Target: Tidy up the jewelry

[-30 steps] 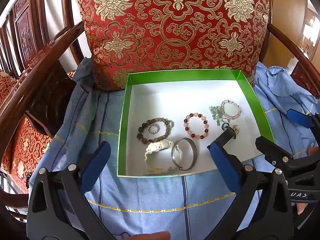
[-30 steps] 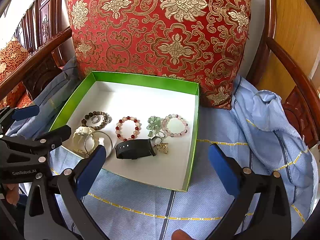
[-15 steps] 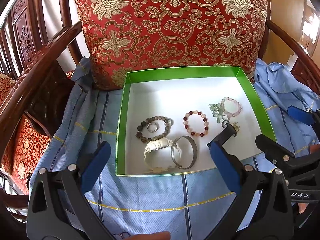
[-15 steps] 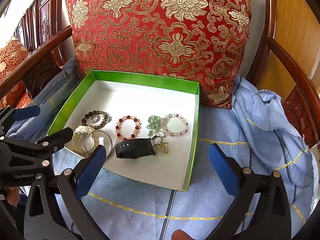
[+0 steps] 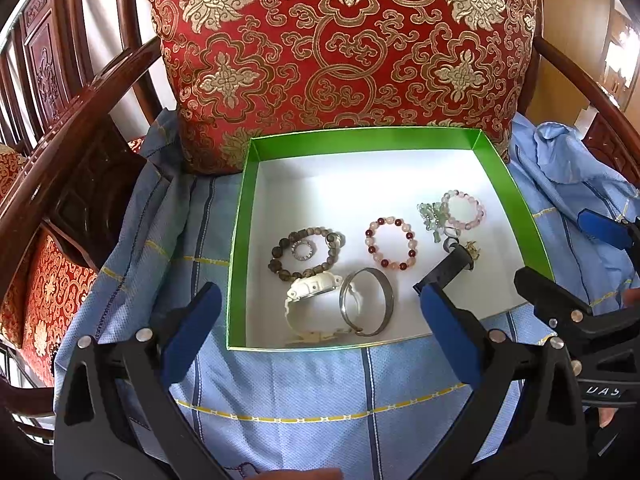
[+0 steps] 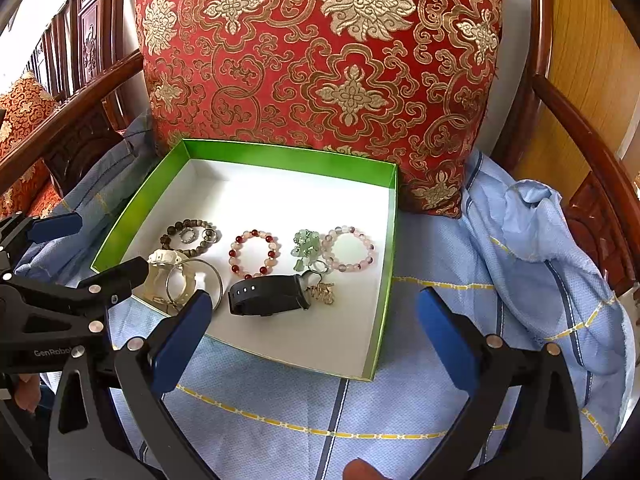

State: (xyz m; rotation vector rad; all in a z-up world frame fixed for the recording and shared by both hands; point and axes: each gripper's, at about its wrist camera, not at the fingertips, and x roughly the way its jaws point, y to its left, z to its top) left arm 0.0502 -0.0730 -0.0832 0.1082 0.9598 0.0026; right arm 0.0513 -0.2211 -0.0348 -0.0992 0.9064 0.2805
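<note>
Clearly, your right wrist camera shows the whole black watch band [image 6: 266,300] lying near the front edge of the green box [image 6: 382,308]; in the left view your own blue finger pad [image 5: 448,336] hides most of it. Both your left gripper [image 5: 320,332] and right gripper [image 6: 312,332] hang released, jaws wide, over the blue cloth [image 6: 280,412] just before the box. Inside lie the dark bead bracelet [image 5: 306,254] toward the left wall, the red bead bracelet [image 5: 391,243], the pink bead bracelet [image 6: 349,249] toward the right wall, the white watch [image 5: 310,302] and the silver bangle [image 5: 366,306]. The red cushion [image 5: 344,52] stands behind the box's back edge. Since a second ago, your left gripper has eased back slightly.
</note>
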